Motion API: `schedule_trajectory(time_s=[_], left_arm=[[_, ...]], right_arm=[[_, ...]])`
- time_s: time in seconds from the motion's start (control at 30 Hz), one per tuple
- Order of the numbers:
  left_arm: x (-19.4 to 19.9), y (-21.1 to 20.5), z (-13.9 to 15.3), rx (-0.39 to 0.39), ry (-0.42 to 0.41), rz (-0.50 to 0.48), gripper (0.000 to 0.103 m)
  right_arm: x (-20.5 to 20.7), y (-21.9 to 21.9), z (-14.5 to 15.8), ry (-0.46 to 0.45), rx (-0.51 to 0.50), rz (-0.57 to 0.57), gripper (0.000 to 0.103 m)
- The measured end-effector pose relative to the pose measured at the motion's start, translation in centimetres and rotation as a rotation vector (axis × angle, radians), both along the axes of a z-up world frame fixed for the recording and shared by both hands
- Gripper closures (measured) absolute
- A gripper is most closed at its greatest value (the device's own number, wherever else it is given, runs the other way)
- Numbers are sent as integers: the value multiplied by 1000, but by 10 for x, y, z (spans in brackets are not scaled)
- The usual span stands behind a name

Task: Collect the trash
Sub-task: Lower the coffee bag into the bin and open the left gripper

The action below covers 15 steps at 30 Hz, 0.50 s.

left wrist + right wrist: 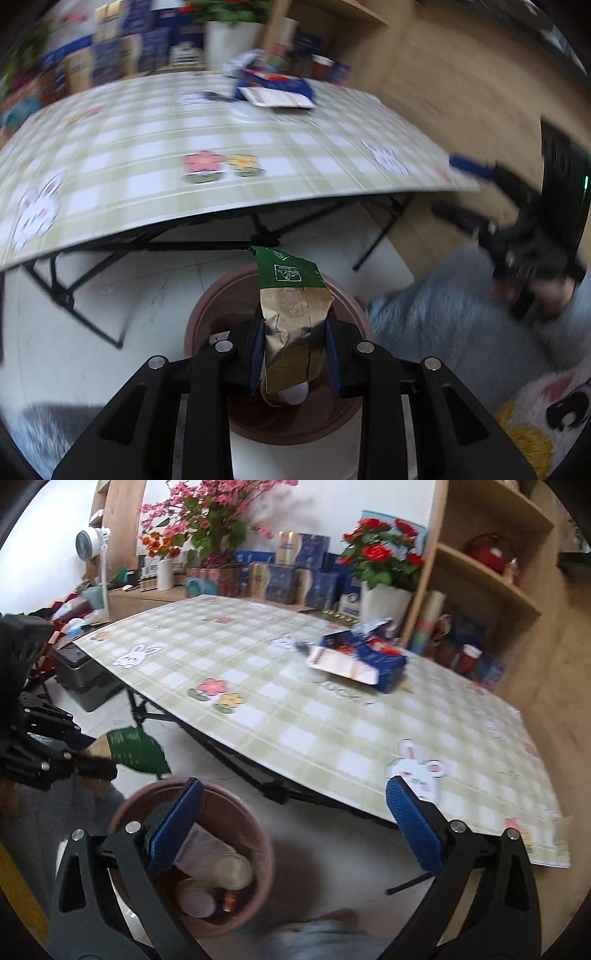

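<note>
My left gripper [294,352] is shut on a green and gold wrapper [291,314] and holds it over the pink bin [207,310] on the floor. In the right wrist view the wrapper [136,749] and the left gripper [88,760] show at the left, above the bin [258,834], which holds cups and paper. My right gripper [293,819] is open and empty, near the table's front edge. A torn blue box [358,657] with crumpled foil lies on the checked table [295,720]; it also shows in the left wrist view [275,88].
The folding table's black legs [74,284] stand beside the bin. A wooden shelf [491,572], flower pots [384,602] and boxes line the far side. A grey crate [85,679] sits on the floor at left. The person's blue-clad knee [461,332] is right of the bin.
</note>
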<state>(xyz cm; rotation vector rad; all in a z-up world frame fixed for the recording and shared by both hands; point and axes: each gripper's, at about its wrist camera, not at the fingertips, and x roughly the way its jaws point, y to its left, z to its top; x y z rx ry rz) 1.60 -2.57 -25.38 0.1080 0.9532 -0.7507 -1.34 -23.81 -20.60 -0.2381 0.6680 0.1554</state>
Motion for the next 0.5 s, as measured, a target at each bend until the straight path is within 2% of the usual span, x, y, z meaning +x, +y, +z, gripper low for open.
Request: schedule_trajectory(time_s=[0.17, 0.27, 0.37, 0.5], left_arm=[[-1, -31, -25, 87, -8, -91, 76], [1, -37, -44, 132, 35, -101, 76], [0, -47, -65, 215, 72, -132, 76], [0, -52, -74, 250, 87, -138, 76]], right_arm=[[2, -17, -4, 1, 20, -108, 6], [5, -17, -12, 36, 27, -110, 6], [7, -16, -16, 46, 32, -113, 6], [9, -18, -18, 56, 45, -134, 6]])
